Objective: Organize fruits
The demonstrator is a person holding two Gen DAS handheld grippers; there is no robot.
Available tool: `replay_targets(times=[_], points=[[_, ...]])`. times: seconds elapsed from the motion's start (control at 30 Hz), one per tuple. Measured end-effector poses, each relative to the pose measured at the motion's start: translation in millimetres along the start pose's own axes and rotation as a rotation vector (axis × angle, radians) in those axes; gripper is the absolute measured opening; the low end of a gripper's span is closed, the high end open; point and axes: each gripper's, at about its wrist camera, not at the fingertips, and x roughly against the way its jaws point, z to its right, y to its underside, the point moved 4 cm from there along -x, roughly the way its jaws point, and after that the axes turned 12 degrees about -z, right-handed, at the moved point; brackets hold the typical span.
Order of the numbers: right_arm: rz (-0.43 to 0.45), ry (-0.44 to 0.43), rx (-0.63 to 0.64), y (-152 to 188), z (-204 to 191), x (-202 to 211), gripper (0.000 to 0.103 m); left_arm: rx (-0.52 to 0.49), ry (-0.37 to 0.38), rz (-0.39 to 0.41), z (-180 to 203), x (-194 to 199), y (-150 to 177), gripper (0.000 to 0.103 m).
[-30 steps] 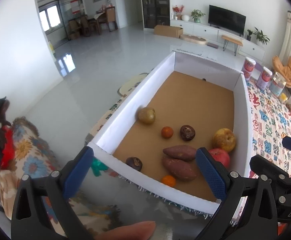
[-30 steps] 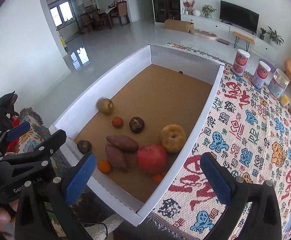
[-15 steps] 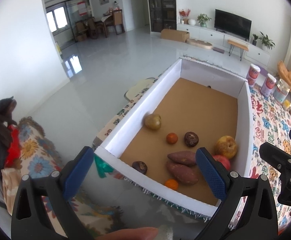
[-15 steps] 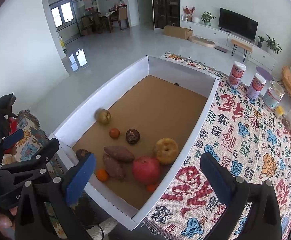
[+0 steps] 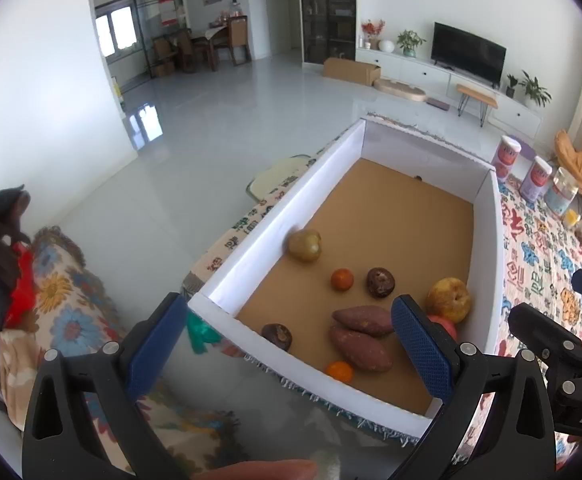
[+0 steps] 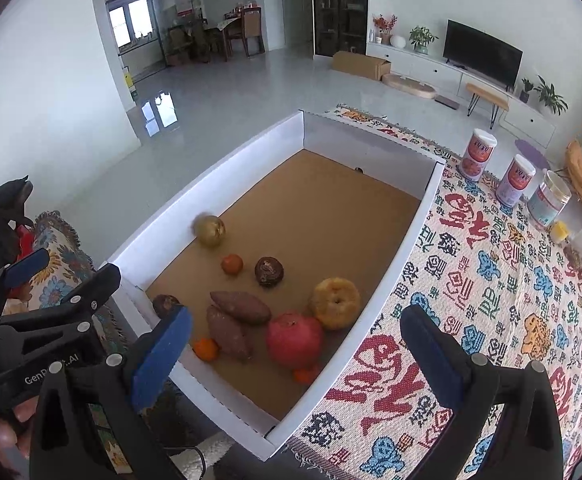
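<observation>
- Left claw [image 5: 287, 348] and right claw [image 6: 295, 354]: both spread wide, holding nothing, above the box's [image 6: 407, 260] near end.
- Fruits, including the pomegranate [image 6: 294, 339], lie inside the box near that end.

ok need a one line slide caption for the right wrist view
Open right gripper above a white-walled box holding two sweet potatoes, a red pomegranate and small oranges on a patterned cloth.

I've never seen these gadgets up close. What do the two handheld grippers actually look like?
Both are black plastic clamps. The left gripper and right gripper each have two angled arms studded with silver screws, ending in blue textured pads. Seen from the right wrist view, the left one's side bears white lettering starting "Gen".
</observation>
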Motion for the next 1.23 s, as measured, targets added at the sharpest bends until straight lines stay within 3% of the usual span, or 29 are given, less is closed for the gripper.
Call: replay_targets(times=[0.97, 1.1, 1.23], points=[[-0.023, 0.003, 0.018, -2, -7, -8, 0.103, 0.01, 0.001, -0.027, -3, -9, 0, 0.102], [-0.026, 0.007, 0.017, -1, -8, -10, 0.103, 0.018, 0.036, -0.037, -4, -12, 2, 0.102], [-0.026, 0.006, 0.016, -1, -7, -10, 0.103, 0.004, 0.012, -0.016, -1, -10, 2, 0.102]])
